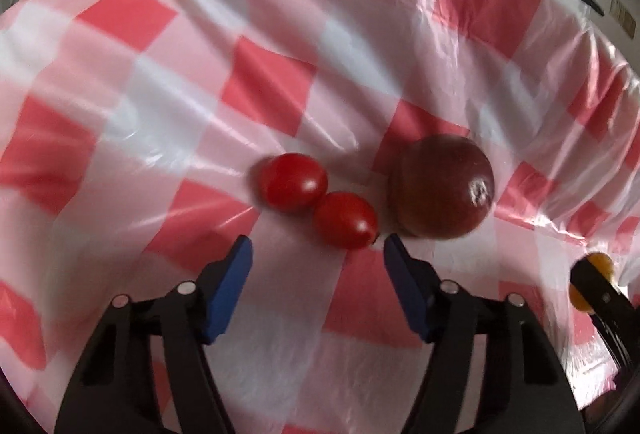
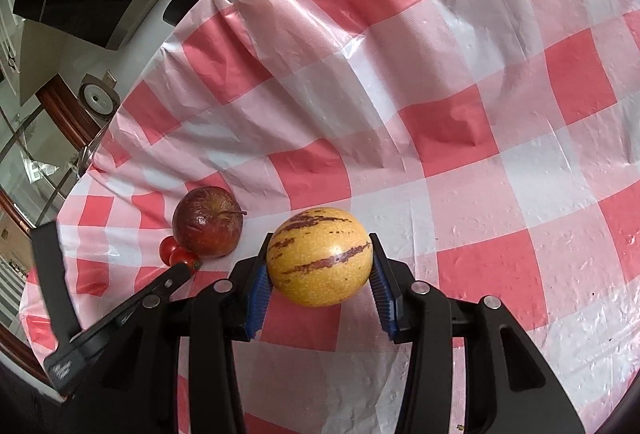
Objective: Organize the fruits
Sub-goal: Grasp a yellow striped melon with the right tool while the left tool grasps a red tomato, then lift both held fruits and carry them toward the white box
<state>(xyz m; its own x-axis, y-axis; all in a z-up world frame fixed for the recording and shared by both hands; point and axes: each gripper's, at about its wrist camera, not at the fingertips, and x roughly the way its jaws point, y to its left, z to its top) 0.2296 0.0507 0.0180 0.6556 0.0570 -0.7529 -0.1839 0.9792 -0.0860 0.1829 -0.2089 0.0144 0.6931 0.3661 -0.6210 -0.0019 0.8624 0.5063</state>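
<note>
Two small red tomatoes (image 1: 293,183) (image 1: 346,220) lie touching each other on the checked cloth, with a dark red apple (image 1: 442,185) just to their right. My left gripper (image 1: 318,248) is open and empty, its fingertips just short of the nearer tomato. My right gripper (image 2: 319,258) is shut on a yellow melon with purple streaks (image 2: 319,257), held above the cloth. In the right wrist view the apple (image 2: 208,221) and the tomatoes (image 2: 176,253) lie to the left, with the left gripper (image 2: 176,276) next to them. The melon (image 1: 598,266) shows at the right edge of the left wrist view.
A red-and-white checked plastic cloth (image 2: 460,114) covers the round table; it is wrinkled and hangs over the edge. A white wall, a dark frame and a round grey device (image 2: 98,98) lie beyond the table's far edge.
</note>
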